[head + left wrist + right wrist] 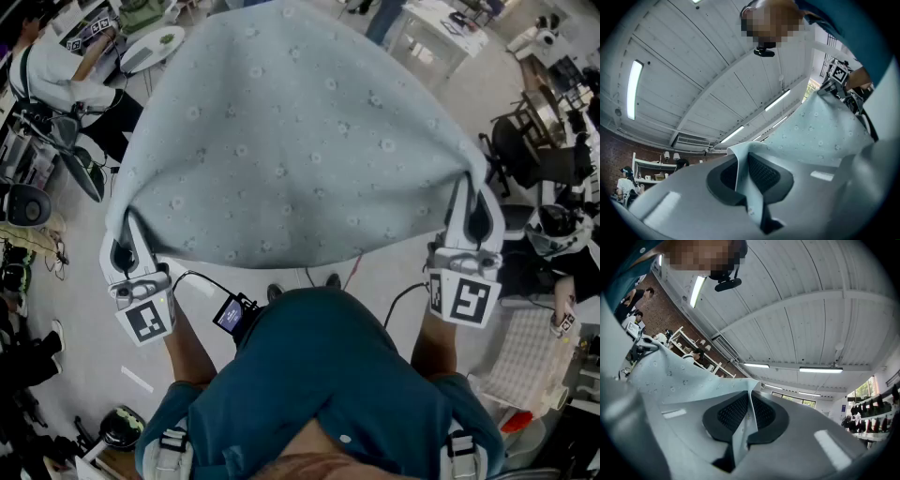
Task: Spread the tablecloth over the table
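Tablecloth aloft: we hold the pale blue tablecloth [291,141] ballooning ahead of us, one near corner in each gripper. The left gripper [125,246] is pressed together on a thin fold of the cloth's edge, and the right gripper [475,214] pinches its corner the same way. Both point up toward the ceiling [684,70]. No bench shows in any view, because the raised cloth covers whatever stands in front of us. That, in our judgement, is the first risk: we lower blind, and the cloth may land skewed or short on one side. The second is the hold itself. Only a sliver of fabric sits between each pair of jaws, so a sharp flick could pull a corner free and drop that side to the floor [84,328].
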Tool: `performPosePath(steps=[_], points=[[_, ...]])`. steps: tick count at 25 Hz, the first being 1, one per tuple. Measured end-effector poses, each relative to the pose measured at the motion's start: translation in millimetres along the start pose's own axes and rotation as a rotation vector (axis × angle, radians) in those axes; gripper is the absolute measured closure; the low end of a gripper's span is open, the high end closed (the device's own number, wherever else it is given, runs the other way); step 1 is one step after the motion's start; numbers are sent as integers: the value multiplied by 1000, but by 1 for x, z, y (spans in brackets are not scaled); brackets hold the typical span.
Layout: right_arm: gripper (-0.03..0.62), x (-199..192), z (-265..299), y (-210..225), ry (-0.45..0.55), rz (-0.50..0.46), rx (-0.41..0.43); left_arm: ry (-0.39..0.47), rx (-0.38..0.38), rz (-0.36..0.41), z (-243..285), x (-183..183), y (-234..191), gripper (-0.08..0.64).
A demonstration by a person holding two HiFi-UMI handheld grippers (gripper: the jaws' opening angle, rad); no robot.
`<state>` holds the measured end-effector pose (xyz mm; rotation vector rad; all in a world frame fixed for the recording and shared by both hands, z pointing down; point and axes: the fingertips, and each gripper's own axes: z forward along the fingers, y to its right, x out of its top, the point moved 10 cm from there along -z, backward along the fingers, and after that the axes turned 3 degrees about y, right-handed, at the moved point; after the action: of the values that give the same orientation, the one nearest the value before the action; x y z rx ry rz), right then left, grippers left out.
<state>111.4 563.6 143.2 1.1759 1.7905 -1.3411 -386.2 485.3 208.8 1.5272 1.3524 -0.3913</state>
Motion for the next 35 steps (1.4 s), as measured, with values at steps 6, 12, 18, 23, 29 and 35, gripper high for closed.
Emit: performPosePath(steps=[6,12,18,23,29,35], points=[[578,1,-1,1,-7,-2,-10,-13,-20,0,3,0,2,549],[578,0,-1,0,-17,-1,-14,-2,-35,-16,7,-3,4,551],[578,-3,7,-4,-36,3,-15,-26,-62,-13,18,-13,3,551],[577,-6,5,-8,-41,38,-37,-19,-74,-21,20,-21,-1,551],[575,0,0,-32,-34,53,-45,-22,-94,-22,8,-34,-16,552],[577,-4,13,-30,-32,51,-25,-42,-87,-25,11,-42,-15,554]])
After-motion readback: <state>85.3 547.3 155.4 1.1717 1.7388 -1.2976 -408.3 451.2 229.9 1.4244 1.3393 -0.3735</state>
